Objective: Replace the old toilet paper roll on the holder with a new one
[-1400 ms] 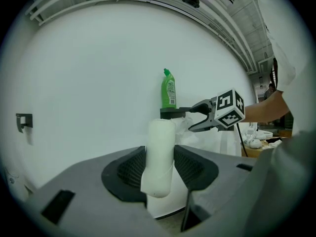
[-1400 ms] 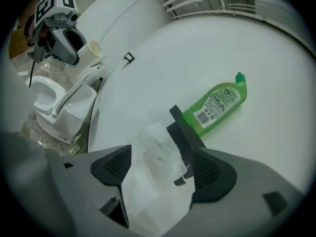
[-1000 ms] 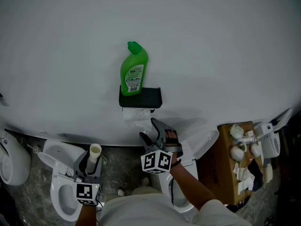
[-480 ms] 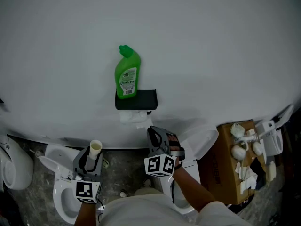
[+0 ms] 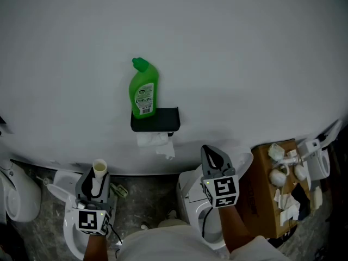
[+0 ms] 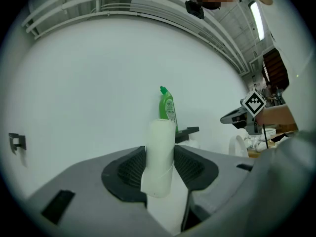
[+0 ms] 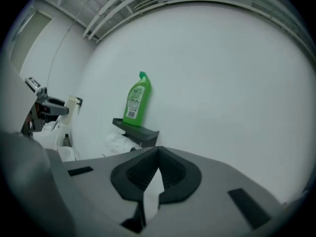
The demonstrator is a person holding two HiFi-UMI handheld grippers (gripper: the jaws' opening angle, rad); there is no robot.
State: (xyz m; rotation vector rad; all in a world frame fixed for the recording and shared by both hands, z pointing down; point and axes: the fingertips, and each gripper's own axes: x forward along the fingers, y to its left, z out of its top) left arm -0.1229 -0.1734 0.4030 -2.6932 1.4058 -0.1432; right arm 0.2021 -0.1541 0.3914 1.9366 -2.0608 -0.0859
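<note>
Below the black wall holder (image 5: 162, 118), clamping the bare cardboard core (image 6: 160, 152) upright in the left gripper (image 5: 93, 184), presumably for disposal, right gripper (image 5: 211, 156) closed on nothing.

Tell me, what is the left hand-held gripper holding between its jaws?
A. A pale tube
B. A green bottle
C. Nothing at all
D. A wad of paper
A: the left gripper view shows the left hand-held gripper with its jaws closed on a pale tube, while the green bottle stands apart on the black wall shelf.
</note>
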